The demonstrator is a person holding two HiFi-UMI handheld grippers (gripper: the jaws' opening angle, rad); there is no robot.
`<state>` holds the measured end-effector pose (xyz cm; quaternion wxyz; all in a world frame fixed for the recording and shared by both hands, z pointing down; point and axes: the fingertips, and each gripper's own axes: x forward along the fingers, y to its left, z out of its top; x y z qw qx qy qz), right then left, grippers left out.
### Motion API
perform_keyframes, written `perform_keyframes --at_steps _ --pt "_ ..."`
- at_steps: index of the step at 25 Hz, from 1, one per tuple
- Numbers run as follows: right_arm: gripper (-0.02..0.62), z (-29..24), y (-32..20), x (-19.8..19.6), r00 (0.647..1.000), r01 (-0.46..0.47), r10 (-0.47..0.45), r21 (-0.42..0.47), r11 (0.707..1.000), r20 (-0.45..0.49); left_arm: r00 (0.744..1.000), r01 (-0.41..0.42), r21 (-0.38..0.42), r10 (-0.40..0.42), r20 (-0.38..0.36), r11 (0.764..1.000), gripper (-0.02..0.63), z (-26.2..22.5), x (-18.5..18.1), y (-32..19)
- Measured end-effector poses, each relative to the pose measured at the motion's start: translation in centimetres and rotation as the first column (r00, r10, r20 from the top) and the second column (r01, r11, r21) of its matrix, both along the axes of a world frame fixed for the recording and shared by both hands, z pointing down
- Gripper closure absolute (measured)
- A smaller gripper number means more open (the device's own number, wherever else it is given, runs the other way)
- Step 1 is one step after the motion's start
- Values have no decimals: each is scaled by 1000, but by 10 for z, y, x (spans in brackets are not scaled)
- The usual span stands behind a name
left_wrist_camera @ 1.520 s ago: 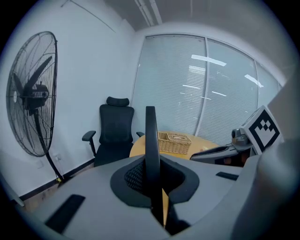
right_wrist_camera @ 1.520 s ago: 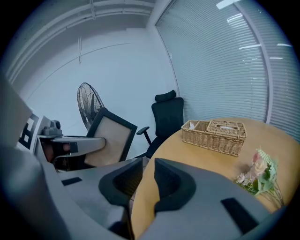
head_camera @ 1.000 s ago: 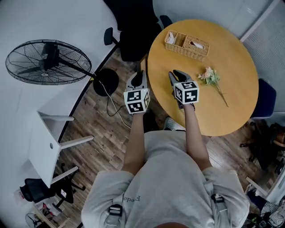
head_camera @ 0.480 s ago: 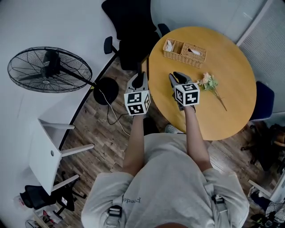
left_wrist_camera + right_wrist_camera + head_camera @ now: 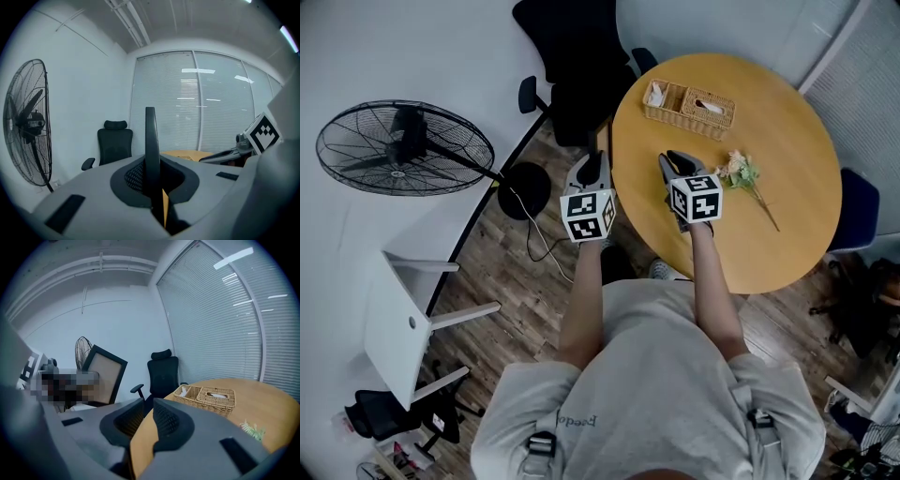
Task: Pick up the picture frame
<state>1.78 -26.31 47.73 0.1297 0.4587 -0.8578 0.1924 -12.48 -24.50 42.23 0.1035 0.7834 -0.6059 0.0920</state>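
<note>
The picture frame point(image 5: 104, 376), black-rimmed with a tan panel, is upright and tilted, and my left gripper point(image 5: 592, 161) holds it just off the table's left edge. In the left gripper view the frame point(image 5: 150, 136) is a thin black edge that rises from between the jaws of the left gripper point(image 5: 151, 180), which are shut on it. My right gripper point(image 5: 676, 161) hovers over the round wooden table point(image 5: 787, 216), to the right of the left one. Its jaws point(image 5: 146, 416) are closing with a narrow gap between them; only the tabletop shows through.
A two-part wicker basket point(image 5: 691, 101) with tissues stands at the table's far side, and a flower sprig point(image 5: 742, 173) lies right of my right gripper. Off the table's left are a black office chair point(image 5: 572, 56), a floor fan point(image 5: 403, 147) with its cable, and a white stool point(image 5: 398, 314).
The head view shifted slightly after the earliest frame, so the table and fan sit a little differently. Both grippers keep their places, the left still holding the frame.
</note>
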Motion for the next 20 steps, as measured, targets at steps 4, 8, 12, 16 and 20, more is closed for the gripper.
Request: perform_keyframes --at_steps 4,8,12,16,20 --pt "538 0 1 -1 1000 0 0 8 1000 -4 1000 2 -4 -2 -7 1000 564 1 -1 2" --pt "552 1 2 2 1000 -7 7 7 1000 -1 1000 4 -6 -5 -12 1000 565 4 -1 3" --pt "561 1 4 3 1000 -12 12 9 1000 5 1000 7 -11 -7 -17 1000 564 6 -1 5" --pt "568 2 5 4 1000 -14 14 10 1000 12 1000 5 -14 -6 -16 1000 564 8 1 6" --pt "572 4 5 6 1000 -9 9 6 1000 19 1000 6 -17 -6 -14 1000 565 11 2 7"
